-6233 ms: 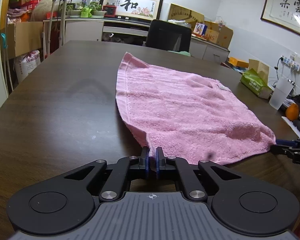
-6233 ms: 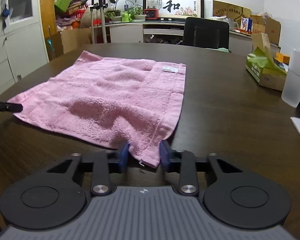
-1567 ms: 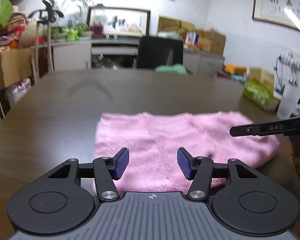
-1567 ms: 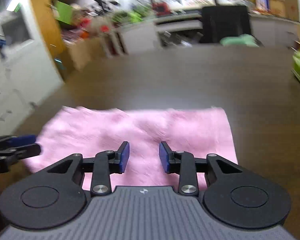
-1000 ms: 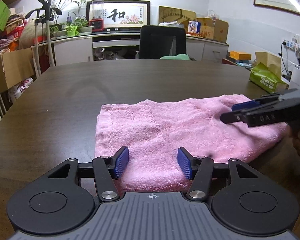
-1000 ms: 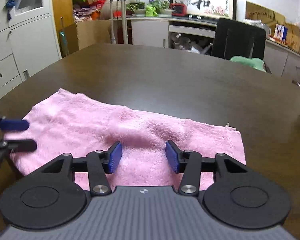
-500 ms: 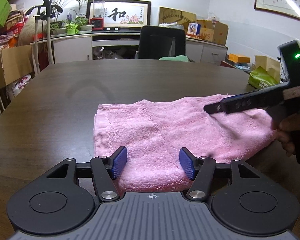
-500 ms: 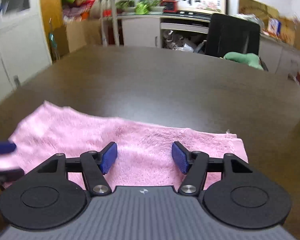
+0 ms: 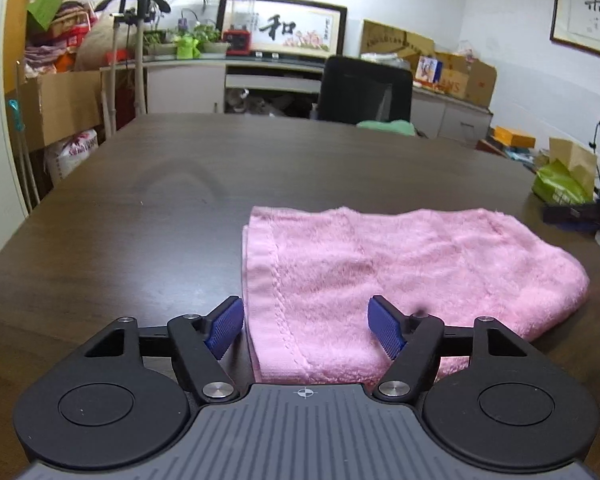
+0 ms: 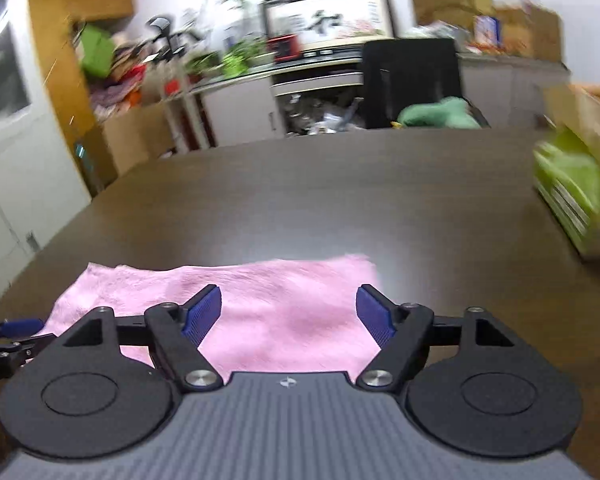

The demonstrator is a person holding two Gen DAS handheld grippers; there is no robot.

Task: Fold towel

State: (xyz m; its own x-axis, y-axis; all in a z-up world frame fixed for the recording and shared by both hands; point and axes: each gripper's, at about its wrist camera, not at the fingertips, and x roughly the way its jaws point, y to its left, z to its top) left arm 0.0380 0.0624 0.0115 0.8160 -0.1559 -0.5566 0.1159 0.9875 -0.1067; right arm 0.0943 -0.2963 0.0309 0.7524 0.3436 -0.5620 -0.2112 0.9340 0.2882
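A pink towel (image 9: 400,272) lies folded in half on the dark wooden table (image 9: 180,208), its hemmed edge on the left and its rounded fold on the right. My left gripper (image 9: 306,330) is open and empty, its blue pads straddling the towel's near left corner just above it. My right gripper (image 10: 288,316) is open and empty over the towel's (image 10: 268,304) near right part; this view is blurred. The right gripper's tip also shows in the left wrist view (image 9: 572,216), and the left gripper's tip in the right wrist view (image 10: 4,336).
A green tissue box (image 9: 560,188) sits at the table's right edge, also seen in the right wrist view (image 10: 576,192). A black office chair (image 9: 364,92) stands at the far end. Cabinets, boxes and plants line the back wall.
Both grippers let go of the towel corners after folding it in half. In the last half second the right gripper pulled back off the towel to the right and both opened a little wider.
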